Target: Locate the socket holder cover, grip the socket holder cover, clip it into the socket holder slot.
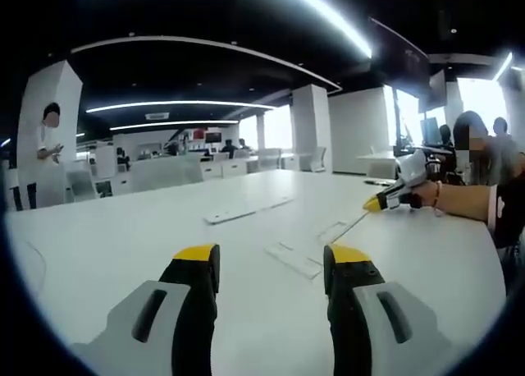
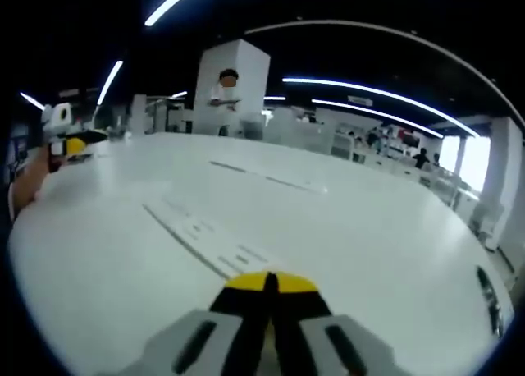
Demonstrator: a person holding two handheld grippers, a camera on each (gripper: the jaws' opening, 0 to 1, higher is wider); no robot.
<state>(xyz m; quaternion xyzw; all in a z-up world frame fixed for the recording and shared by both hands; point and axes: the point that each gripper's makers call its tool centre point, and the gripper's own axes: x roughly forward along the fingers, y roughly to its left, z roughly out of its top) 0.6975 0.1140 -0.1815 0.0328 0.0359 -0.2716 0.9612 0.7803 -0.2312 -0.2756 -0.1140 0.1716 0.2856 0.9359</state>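
— So, how do your jaws stand?
— My left gripper (image 1: 270, 265) is spread wide with nothing between its tips, hanging over the white table (image 1: 123, 245). My right gripper (image 2: 270, 282) has its yellow tips pressed together, and I hold nothing in it.
— Where is the cover?
— A flat white cover (image 1: 294, 259) lies on the table just ahead of my left jaws, untouched. A longer white strip (image 1: 246, 209) lies farther off. From the right gripper view I see a long white holder (image 2: 193, 232) lying ahead of my closed tips.
— Anything around?
— A person (image 2: 227, 97) stands beyond the table.
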